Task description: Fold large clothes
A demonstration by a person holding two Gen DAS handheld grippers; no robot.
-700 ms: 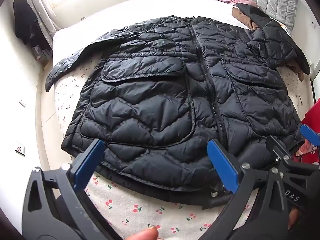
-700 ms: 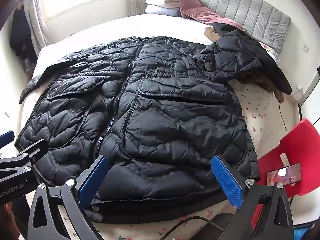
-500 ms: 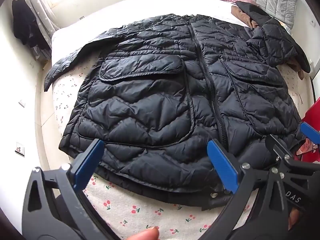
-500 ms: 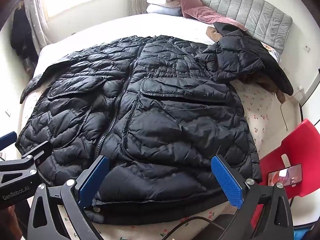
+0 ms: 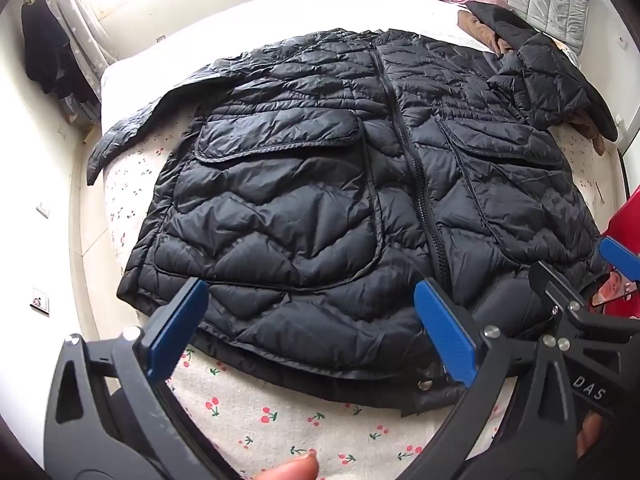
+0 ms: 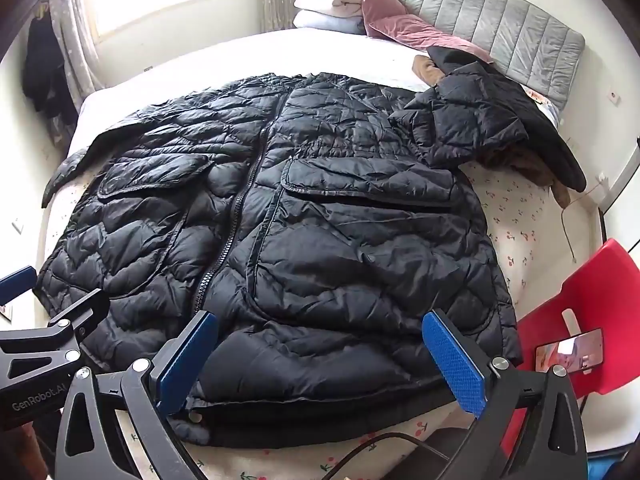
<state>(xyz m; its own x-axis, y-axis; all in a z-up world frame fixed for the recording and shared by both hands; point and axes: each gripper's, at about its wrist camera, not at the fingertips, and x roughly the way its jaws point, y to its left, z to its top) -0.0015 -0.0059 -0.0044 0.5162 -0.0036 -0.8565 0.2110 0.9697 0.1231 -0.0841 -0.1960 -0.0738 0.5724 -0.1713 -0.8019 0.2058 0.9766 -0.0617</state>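
A large black quilted puffer coat [image 5: 340, 200] lies zipped and spread flat, front up, on the bed, hem toward me; it also shows in the right wrist view [image 6: 320, 220]. Its left sleeve [image 5: 132, 128] stretches out to the left; the right sleeve [image 6: 472, 124] is folded back near the headboard. My left gripper [image 5: 312, 324] is open and empty, held above the hem's left half. My right gripper [image 6: 320, 356] is open and empty above the hem's right half. Each gripper shows at the edge of the other's view.
The bed has a white sheet with cherry print [image 5: 280, 420] and a grey padded headboard [image 6: 500, 24]. Pillows and a pink blanket [image 6: 380, 12] lie at the head, brown clothing [image 6: 532, 168] under the sleeve. A red chair [image 6: 584, 316] holding a phone stands at the right.
Both grippers have drawn back slightly, so the coat sits a little farther away in both views. The coat has not moved; both jaws stay open.
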